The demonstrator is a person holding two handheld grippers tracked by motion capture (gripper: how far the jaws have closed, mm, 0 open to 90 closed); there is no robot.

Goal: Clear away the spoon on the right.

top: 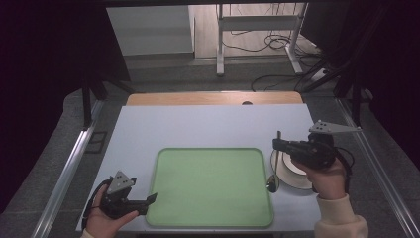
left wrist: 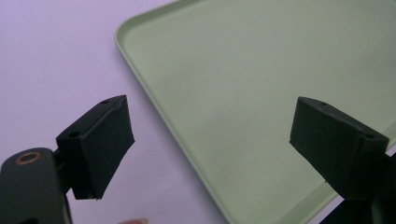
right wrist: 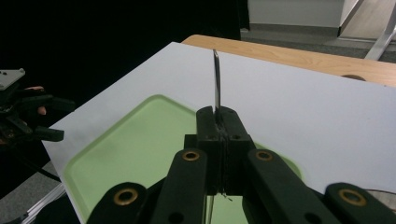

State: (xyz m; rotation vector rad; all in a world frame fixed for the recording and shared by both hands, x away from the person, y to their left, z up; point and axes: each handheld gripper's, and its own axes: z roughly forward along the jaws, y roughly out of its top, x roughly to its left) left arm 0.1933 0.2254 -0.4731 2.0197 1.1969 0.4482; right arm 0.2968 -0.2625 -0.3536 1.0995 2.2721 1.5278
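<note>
Right gripper: jaws clamped on a thin metal utensil handle — we take it for a spoon, its bowl hanging beside the white plate.
Left gripper: jaws apart, holding nothing, at the green tray's near-left edge.
Step, as we judge: carrying the spoon toward the tray.
Doing it well: we'd keep the clamp firm and lower it flat — clear of the rim.

Black tools, grey triangular plates, cream sleeve.
</note>
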